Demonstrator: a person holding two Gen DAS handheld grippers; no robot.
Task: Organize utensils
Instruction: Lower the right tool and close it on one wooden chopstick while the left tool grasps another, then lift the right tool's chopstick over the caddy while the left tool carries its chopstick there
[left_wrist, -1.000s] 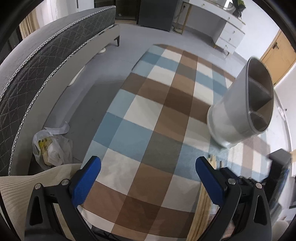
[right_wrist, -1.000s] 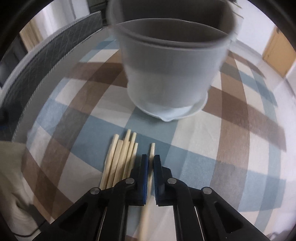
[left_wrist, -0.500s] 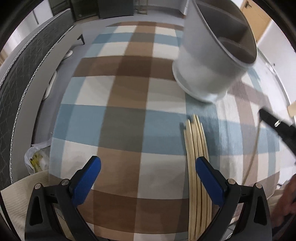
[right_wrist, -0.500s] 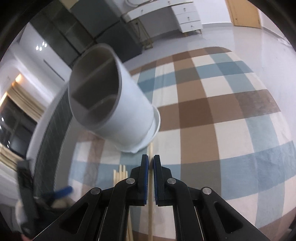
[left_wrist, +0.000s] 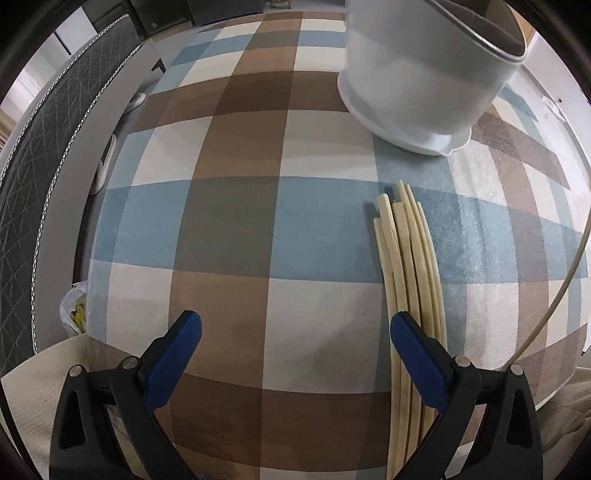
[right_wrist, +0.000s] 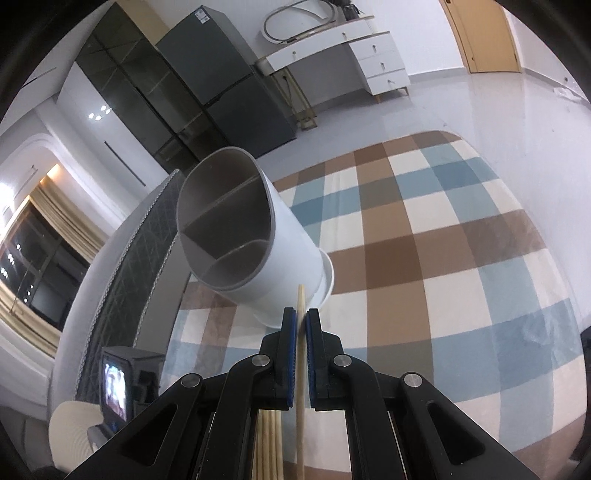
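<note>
Right gripper: jaws clamped on one chopstick, tip sticking out past the pads toward the holder.
Left gripper: jaws wide, nothing between them, hanging above the cloth.
Chopsticks: loose bundle flat on the checked cloth, just right of the left gripper's right jaw, ends pointing at the holder.
Holder: white, divided, upright on the cloth beyond the bundle, well apart from it.
Bed: along the cloth's left edge.
</note>
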